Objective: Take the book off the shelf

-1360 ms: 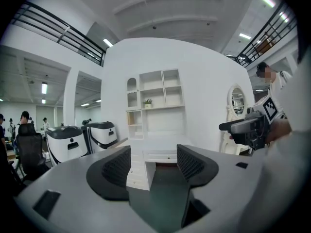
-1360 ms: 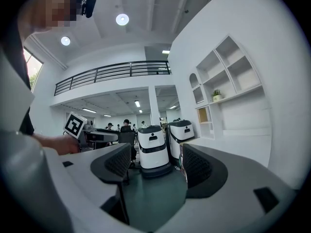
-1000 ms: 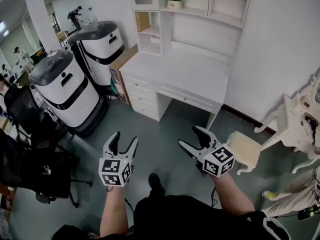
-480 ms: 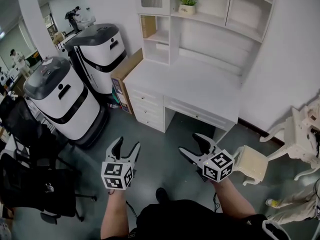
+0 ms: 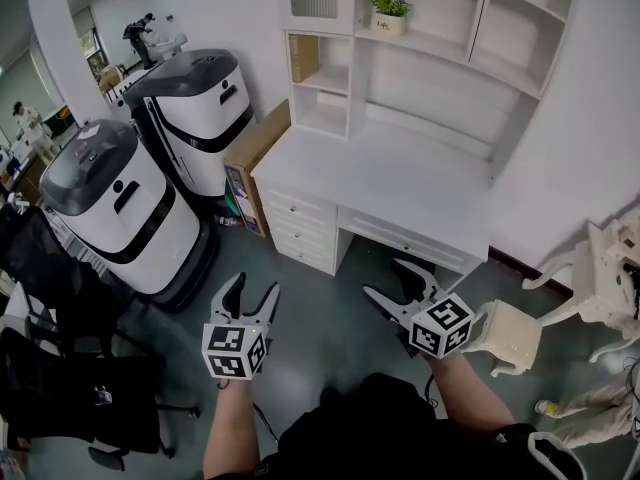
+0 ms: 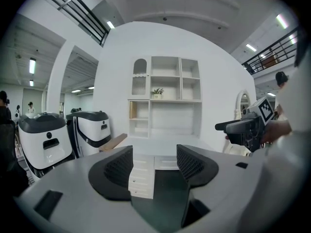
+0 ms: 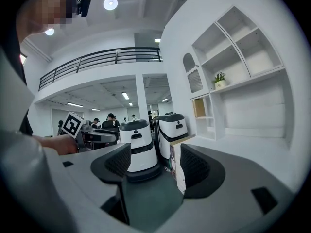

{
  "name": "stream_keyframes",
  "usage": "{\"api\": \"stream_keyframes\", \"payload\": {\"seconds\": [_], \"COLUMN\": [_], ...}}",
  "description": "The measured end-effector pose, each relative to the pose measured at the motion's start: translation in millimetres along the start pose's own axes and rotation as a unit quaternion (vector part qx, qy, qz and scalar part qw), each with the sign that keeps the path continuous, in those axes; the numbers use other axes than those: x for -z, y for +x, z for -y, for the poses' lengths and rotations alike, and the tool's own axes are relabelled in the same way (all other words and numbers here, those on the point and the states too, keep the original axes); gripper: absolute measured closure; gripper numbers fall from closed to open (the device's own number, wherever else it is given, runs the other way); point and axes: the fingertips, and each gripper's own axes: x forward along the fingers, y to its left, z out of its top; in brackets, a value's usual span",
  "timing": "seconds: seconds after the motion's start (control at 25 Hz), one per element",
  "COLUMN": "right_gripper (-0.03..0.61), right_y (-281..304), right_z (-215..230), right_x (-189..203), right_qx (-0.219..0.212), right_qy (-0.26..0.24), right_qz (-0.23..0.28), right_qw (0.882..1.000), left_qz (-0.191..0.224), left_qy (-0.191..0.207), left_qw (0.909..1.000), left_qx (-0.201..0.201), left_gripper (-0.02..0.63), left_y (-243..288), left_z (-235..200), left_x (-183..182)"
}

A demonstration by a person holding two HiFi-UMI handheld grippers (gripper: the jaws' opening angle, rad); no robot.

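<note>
1. the left gripper (image 5: 253, 286) is held low in the near part of the scene, over the grey floor. in the left gripper view its jaws stand apart, with nothing between them but the far desk seen through the gap.
2. the right gripper (image 5: 383, 276) is near it on the right, also over the floor. its jaws are spread and empty too; only the white machines (image 7: 146, 140) and a cardboard box (image 7: 176, 159) show past them.
3. the book (image 5: 303, 57) looks to be the brown, upright thing in the small left compartment of the white shelf (image 5: 440, 63), which sits on the far side of the desk (image 5: 400, 183). a potted plant (image 5: 389, 13) sits one level higher and to the right.
4. both grippers are well apart from the shelf — the desk top and a stretch of floor lie between.
5. progress, as i judge it: nothing of the task is done yet. the book is untouched in its compartment.
6. still left — close in on the desk, reach up to the left compartment, clamp on the book, and draw it out clear of the shelf.
</note>
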Motion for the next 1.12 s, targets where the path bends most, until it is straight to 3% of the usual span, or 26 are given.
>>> {"api": "stream_keyframes", "payload": {"seconds": [0.4, 0.8, 1.12], "right_gripper": [0.250, 0.250, 0.250], "right_y": [85, 190, 235], "right_z": [56, 167, 244], "right_x": [-12, -44, -50], "right_qx": [-0.038, -0.078, -0.082], "right_qy": [0.007, 0.025, 0.045], "right_qz": [0.000, -0.007, -0.020], "right_qw": [0.999, 0.997, 0.995], "left_qz": [-0.027, -0.027, -0.044], "left_qy": [-0.017, -0.020, -0.017], "left_qw": [0.9993, 0.9990, 0.9987], "left_qx": [-0.019, -0.027, -0.019], "left_gripper": [0.327, 0.327, 0.327], "left_y": [76, 213, 309], "left_z": [-41, -75, -84], "left_x": [-2, -59, -87]}}
